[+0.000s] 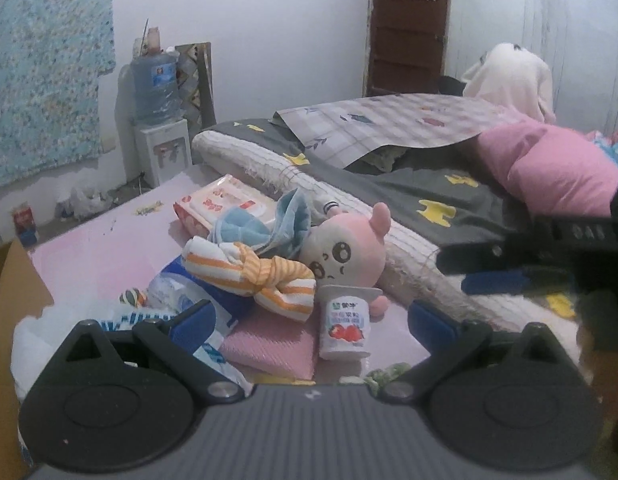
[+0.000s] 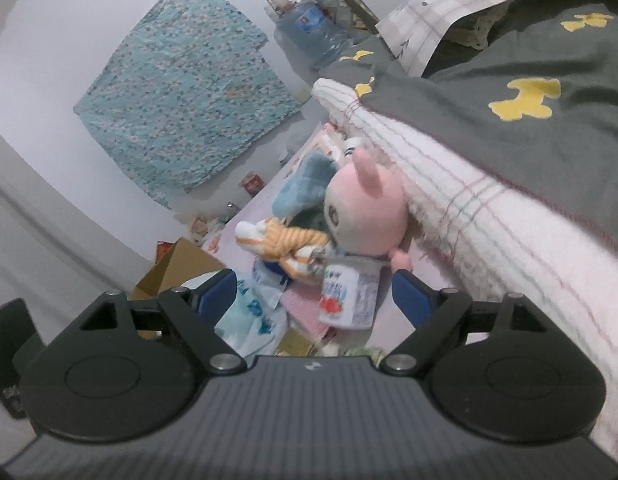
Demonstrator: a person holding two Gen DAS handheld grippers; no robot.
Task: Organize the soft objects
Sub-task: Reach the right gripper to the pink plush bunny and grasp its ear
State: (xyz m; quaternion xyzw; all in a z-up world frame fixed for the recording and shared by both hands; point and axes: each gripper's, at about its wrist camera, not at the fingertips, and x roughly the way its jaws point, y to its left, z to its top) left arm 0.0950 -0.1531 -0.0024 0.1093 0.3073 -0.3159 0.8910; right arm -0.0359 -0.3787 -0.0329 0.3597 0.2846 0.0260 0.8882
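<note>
Down at 6 o'clock in the left wrist view, the pink ribbed pad (image 1: 269, 346) is half buried under the striped orange-and-white cloth (image 1: 261, 276), which is twisted into a knot. A crinkly blue-and-white plastic pack (image 1: 185, 304) next to it is partly cut off by the left tool (image 1: 309, 320), whose blue-padded fingers are spread wide with nothing between them. The yogurt cup (image 1: 345, 328) stands on the pink surface (image 1: 93, 248), lid edge touching the pink plush toy (image 1: 343, 250), a round fuzzy thing leaning on the fringed blanket edge of the bed (image 1: 409, 184). A fluffy blue towel (image 1: 261, 230) sits at 12 o'clock from the knot, covering part of a wipes pack (image 1: 217, 204). Something green and fuzzy near the bottom is too hidden to identify.

The right tool (image 2: 315, 300) is also gaping and empty, hovering near the same pile; its view is tilted and blurry, so the cup's label is unreadable there.
</note>
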